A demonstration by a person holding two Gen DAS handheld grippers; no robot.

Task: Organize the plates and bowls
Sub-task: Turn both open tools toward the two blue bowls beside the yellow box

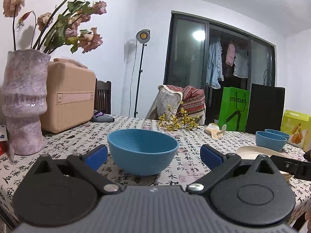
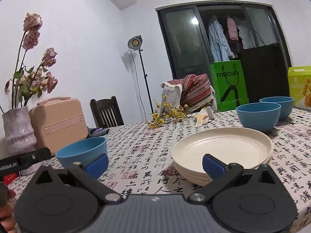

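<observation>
A blue bowl (image 1: 142, 150) stands upright on the patterned tablecloth, between the spread fingers of my left gripper (image 1: 153, 155), which is open and not touching it. The same bowl (image 2: 82, 151) shows at the left of the right wrist view. A stack of cream plates (image 2: 221, 151) lies ahead of my right gripper (image 2: 155, 165), which is open with nothing between its fingers; its right fingertip overlaps the plates' near rim. Two more blue bowls (image 2: 258, 116) (image 2: 279, 104) stand behind the plates. In the left wrist view, the plates (image 1: 254, 152) and two bowls (image 1: 270, 140) sit at the right.
A purple vase (image 1: 24, 101) with dried flowers and a beige case (image 1: 70, 95) stand at the table's left. Yellow dried flowers (image 2: 167, 112) and a cream object (image 2: 203, 116) lie at the far edge. A green bag (image 2: 228, 83), a black bag and a yellow-green box (image 2: 299, 85) stand far right.
</observation>
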